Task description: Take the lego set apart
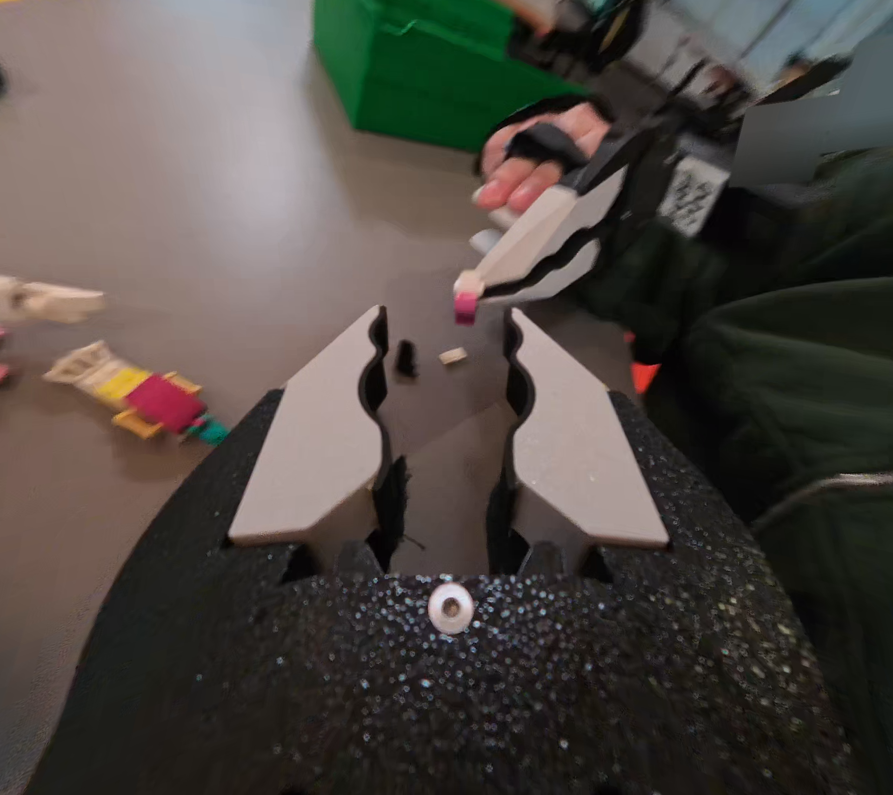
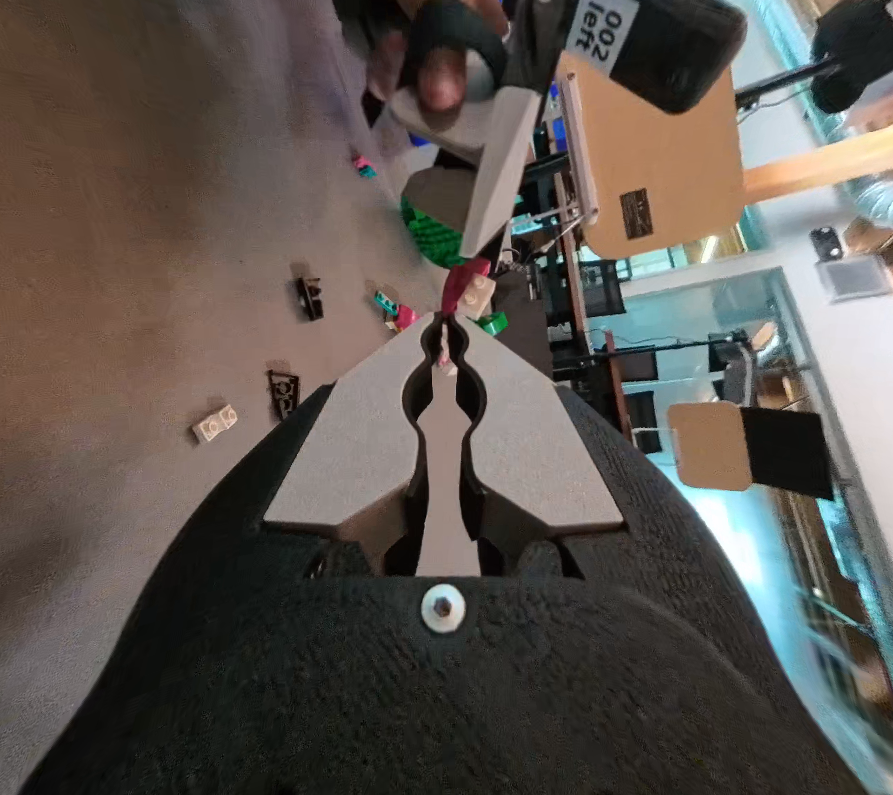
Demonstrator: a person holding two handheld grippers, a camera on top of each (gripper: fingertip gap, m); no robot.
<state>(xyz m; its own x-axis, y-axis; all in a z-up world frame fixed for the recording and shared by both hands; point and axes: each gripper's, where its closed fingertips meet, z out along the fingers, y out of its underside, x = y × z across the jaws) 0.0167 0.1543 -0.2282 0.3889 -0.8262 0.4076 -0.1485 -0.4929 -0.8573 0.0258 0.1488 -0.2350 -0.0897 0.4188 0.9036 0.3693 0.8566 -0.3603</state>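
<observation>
My right gripper is shut on a small magenta brick with a white two-stud brick attached, held above the table. The left wrist view shows the right gripper gripping that magenta brick just ahead of my left gripper, which is open and empty. A part-built lego assembly of white, yellow, magenta and teal pieces lies on the table to the left. In the right wrist view one left gripper finger points down near the held brick.
A black piece and a small white piece lie on the table between my left fingers. Loose black pieces, a white plate and a green baseplate lie around. A green bin stands behind.
</observation>
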